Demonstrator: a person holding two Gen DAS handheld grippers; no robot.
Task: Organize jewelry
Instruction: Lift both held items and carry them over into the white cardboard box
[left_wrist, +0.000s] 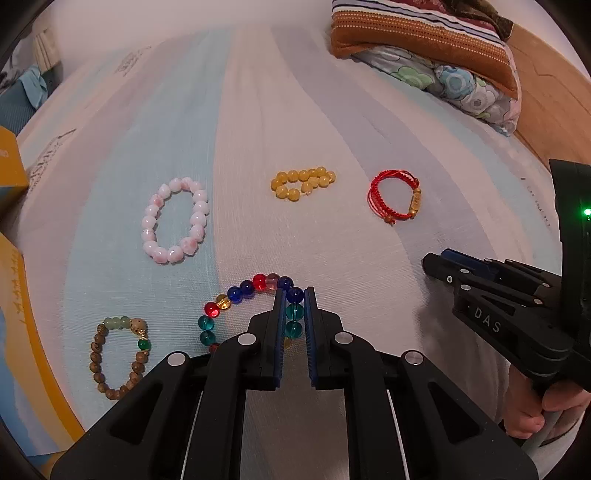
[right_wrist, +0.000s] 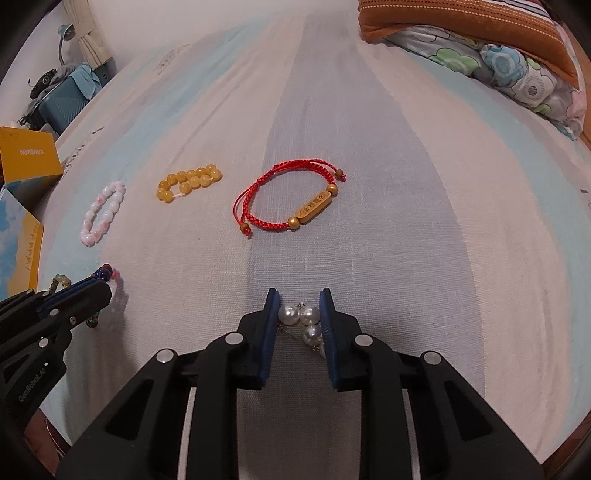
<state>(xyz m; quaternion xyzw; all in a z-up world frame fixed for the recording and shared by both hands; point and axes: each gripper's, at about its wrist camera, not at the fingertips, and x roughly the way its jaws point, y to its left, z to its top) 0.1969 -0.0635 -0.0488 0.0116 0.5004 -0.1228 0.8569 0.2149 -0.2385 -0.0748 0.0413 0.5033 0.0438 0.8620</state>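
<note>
My left gripper (left_wrist: 294, 295) is shut on a multicoloured glass bead bracelet (left_wrist: 240, 291), pinching its teal beads while the rest curves off to the left on the striped bedsheet. My right gripper (right_wrist: 298, 298) is shut on a white pearl bracelet (right_wrist: 300, 316), with the pearls pressed between its blue pads. The right gripper (left_wrist: 439, 260) also shows at the right of the left wrist view, and the left gripper (right_wrist: 99, 286) at the left of the right wrist view. A pink-white bead bracelet (left_wrist: 174, 220), a yellow bead bracelet (left_wrist: 301, 182), a red cord bracelet (left_wrist: 395, 197) and a brown wooden bead bracelet (left_wrist: 118, 356) lie on the sheet.
Yellow boxes (right_wrist: 27, 157) stand at the bed's left edge. Folded quilts and a pillow (left_wrist: 436, 44) are piled at the far right. A hand (left_wrist: 532, 406) holds the right gripper's handle. A wooden bed frame (left_wrist: 554, 103) runs along the right side.
</note>
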